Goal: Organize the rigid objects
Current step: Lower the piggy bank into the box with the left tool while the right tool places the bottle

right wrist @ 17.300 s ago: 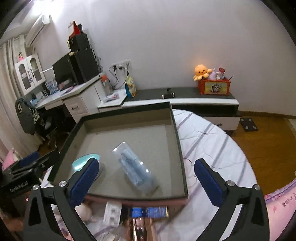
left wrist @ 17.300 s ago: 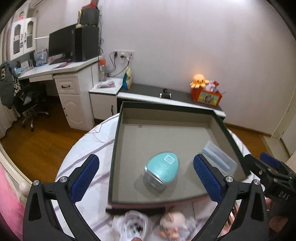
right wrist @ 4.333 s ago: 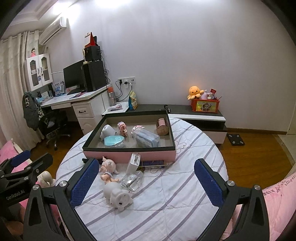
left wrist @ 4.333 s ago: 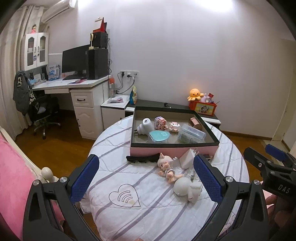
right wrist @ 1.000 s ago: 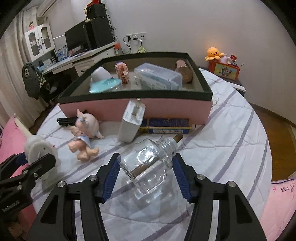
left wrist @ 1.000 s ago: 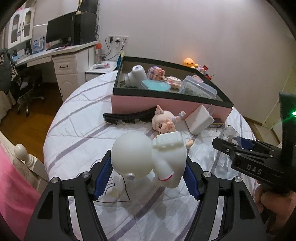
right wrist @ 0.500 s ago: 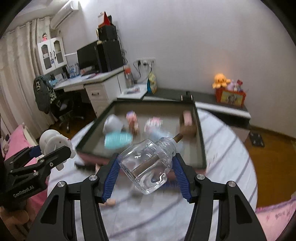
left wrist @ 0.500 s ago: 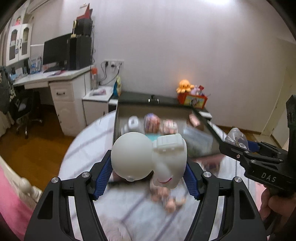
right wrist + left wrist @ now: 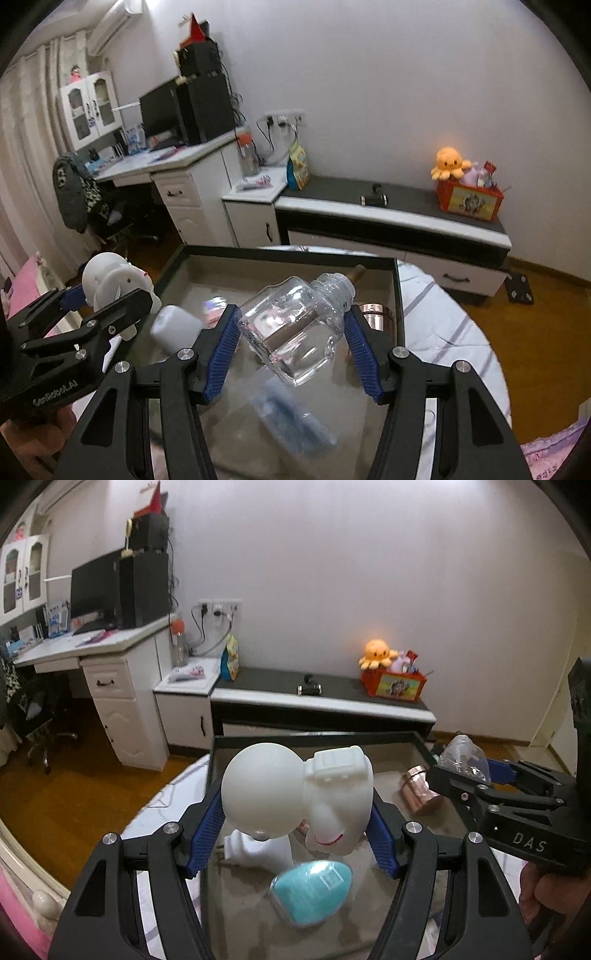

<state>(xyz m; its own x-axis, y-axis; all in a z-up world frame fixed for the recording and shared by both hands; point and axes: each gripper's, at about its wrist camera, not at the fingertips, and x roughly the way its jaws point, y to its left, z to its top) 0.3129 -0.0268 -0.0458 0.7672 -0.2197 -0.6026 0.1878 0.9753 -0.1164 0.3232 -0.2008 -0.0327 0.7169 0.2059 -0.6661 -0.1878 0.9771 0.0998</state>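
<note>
**Left wrist view: two toys held over the box, ready to go in**

Left wrist view shows the left gripper (image 9: 295, 834) with jaws closed tight on the white pig toy (image 9: 299, 797), held up above the near left part of the open box (image 9: 212, 760). Over on the right, the right gripper (image 9: 461, 771) carrying the clear glass bottle (image 9: 463, 755).

Right wrist view shows the right gripper (image 9: 291, 347) with jaws squeezed on the glass bottle (image 9: 295, 325), tilted, neck pointing far and right, up over the middle of the box (image 9: 397, 295).

Looks like the carry step, nearly done. Next: lower each thing onto a bare bit of the box floor, then open the jaws slowly. Glass, so a soft set-down. Not much bare floor left, so careful aim needed.

Inside the box: a teal egg-shaped case (image 9: 310, 884) near the front, a white round plug thing (image 9: 175, 328) on the left, a shiny copper can (image 9: 419, 794) far right, a clear plastic case (image 9: 291, 417) at the near side, and something small and pink, too blurry to name.
</note>
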